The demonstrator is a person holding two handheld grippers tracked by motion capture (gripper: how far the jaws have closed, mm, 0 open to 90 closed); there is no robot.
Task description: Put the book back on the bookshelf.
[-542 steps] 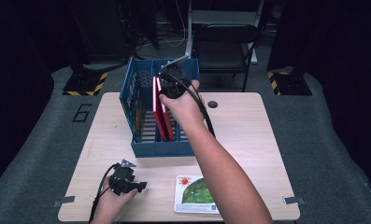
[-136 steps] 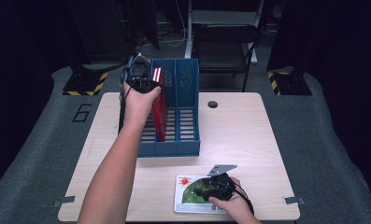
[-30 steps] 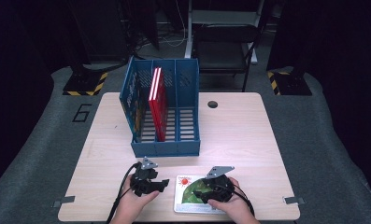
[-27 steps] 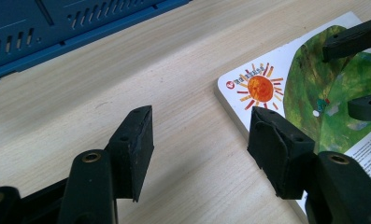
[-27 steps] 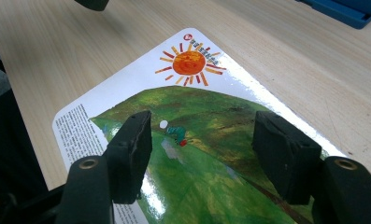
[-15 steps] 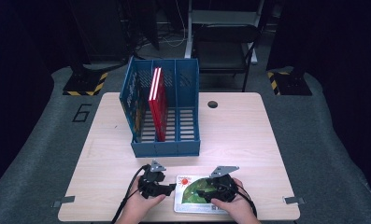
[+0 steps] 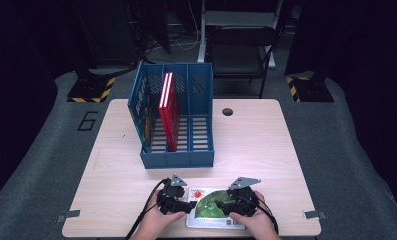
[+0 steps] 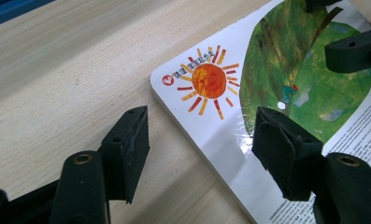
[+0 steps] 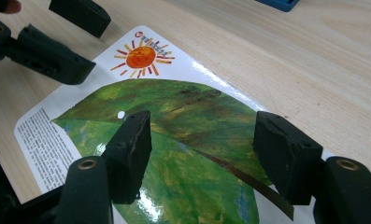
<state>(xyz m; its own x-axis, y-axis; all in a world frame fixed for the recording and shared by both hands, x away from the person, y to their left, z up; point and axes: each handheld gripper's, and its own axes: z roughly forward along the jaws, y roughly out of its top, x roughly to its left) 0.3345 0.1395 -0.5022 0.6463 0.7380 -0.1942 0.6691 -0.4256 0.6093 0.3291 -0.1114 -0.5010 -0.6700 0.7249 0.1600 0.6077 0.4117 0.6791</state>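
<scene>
A: Two pairs of fingers, both spread wide and pinching nothing. The left gripper (image 8: 199, 149) straddles the near-left edge of the picture book (image 8: 286, 93), one finger over bare wood, the other over the cover.

B: And the right gripper (image 9: 202, 161)?

A: Over the green leaf, its fingers apart above the cover. The book lies flat at the tabletop's (image 7: 266, 150) near edge, well apart from the blue file rack (image 7: 178, 150) holding a red book (image 7: 168, 110).

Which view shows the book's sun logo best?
Left gripper view: the sun logo on the book is large and sharp between the open left tongs. Right gripper view shows it smaller, near the far corner; high view gives a tiny red dot.
</scene>
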